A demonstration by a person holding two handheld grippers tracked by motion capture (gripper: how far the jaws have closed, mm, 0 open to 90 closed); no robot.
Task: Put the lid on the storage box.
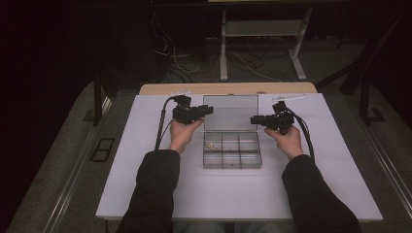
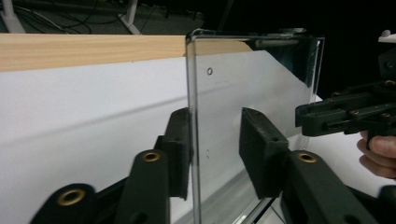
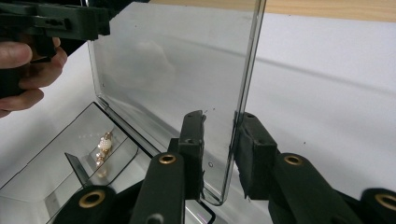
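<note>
While both grippers sit at the upright lid [image 1: 230, 112] of the clear compartment box [image 1: 232, 156], near the centre of the high view, the step in hand looks like swinging that lid on its hinge – most likely closing it, though the frames alone do not settle the direction. Left gripper [image 1: 208, 110] comes in from the left of the lid, right gripper [image 1: 254, 120] from the right. Seen from the left gripper view, the lid's edge [image 2: 193, 140] stands between the 2 jaws: the left pad [image 2: 180, 149] lies against the pane, the right one [image 2: 257, 149] stands off with a clear gap, so the jaws are part open and not clamped. Seen from the right gripper view, the same holds – the lid's edge [image 3: 236, 140] stands between 2 pads [image 3: 192, 149], with a sliver of daylight on either side, no firm pinch. A few pale beads [image 3: 103, 145] rest in a compartment at the lower left of that view.

Next, I judge, each gripper must nip its edge evenly, then both move together so the thin pane tips without twisting or dragging the box over the white table [image 1: 145, 184]
</note>
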